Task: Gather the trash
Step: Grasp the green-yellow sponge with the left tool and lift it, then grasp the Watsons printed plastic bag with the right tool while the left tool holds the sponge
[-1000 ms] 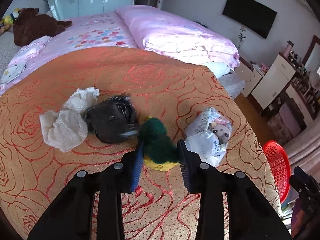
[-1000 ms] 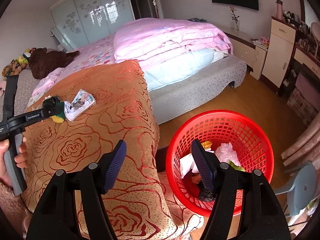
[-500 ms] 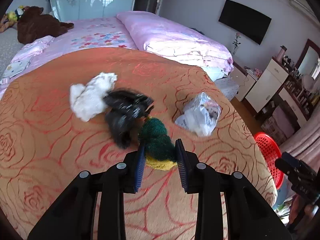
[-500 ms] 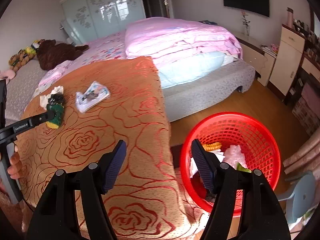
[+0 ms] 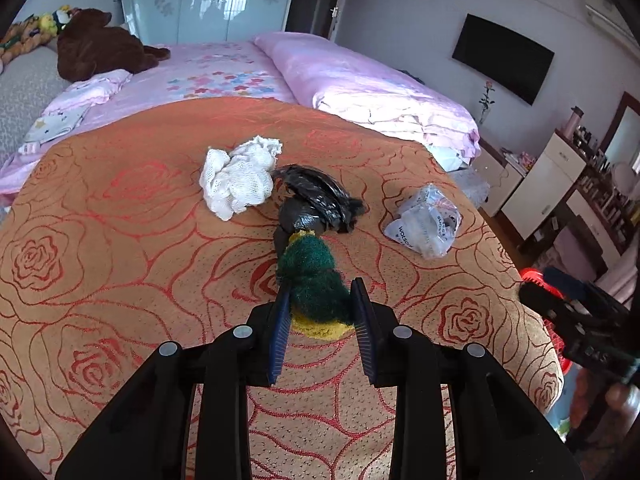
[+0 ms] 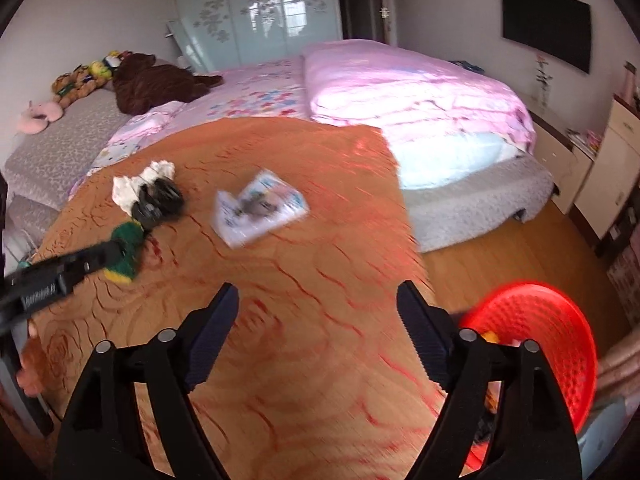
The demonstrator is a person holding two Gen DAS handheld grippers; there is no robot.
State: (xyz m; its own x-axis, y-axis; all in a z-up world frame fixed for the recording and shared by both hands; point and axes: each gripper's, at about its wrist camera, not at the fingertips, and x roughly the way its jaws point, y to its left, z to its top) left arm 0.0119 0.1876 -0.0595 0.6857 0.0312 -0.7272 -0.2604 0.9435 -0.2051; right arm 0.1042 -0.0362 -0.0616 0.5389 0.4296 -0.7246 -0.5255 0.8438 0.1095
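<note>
Your left hand-held gripper (image 5: 320,304) is narrowed onto a green-and-yellow scouring pad (image 5: 314,280), with both pads pressing its sides just above the orange rose-patterned blanket (image 5: 120,240). Directly beyond the pad lies a crumpled black plastic bag (image 5: 316,204), touching a white net cloth (image 5: 240,176) on its left. A clear plastic packet (image 5: 426,224) lies apart to the right, near the blanket's right edge.

Your right hand-held gripper (image 6: 318,316) has its jaws opening wide, with nothing between them, over a bare stretch of blanket near its right edge. Past that edge the wooden floor (image 6: 500,256) lies open, and the red basket (image 6: 548,344) stands there at lower right.

The right wrist view shows the basket's mesh wall and contents, though blurred; the left wrist view shows only a sliver of its rim. The left wrist view alone shows the grip on the pad clearly.
</note>
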